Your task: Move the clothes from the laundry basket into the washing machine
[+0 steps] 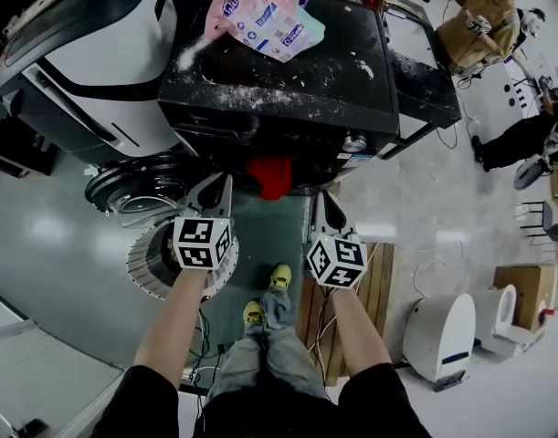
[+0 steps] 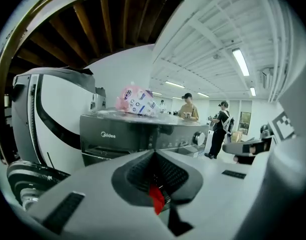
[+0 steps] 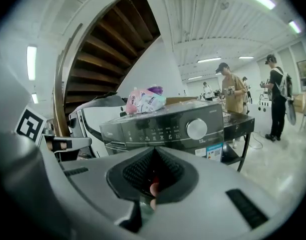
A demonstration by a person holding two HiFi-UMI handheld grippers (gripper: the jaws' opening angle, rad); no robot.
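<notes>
A red garment (image 1: 271, 176) hangs in front of the black washing machine (image 1: 288, 80), stretched between my two grippers. My left gripper (image 1: 222, 185) is shut with a scrap of the red fabric (image 2: 157, 199) pinched in its jaws. On the other side, my right gripper (image 1: 322, 203) is also shut, and a reddish bit of cloth (image 3: 153, 190) shows between its pads. The round white laundry basket (image 1: 155, 263) stands on the floor below my left hand. To the left of the garment is the washer's round door (image 1: 132, 190), swung open. Both gripper views face the washer's control panel (image 3: 168, 126).
A pink detergent bag (image 1: 265, 16) lies on the washer's dusty top. A large white machine (image 1: 87, 53) stands to the left. A wooden pallet (image 1: 374, 290), a white device (image 1: 443, 336) and a cardboard box (image 1: 525, 290) are at right. People (image 1: 484, 21) stand at the back right.
</notes>
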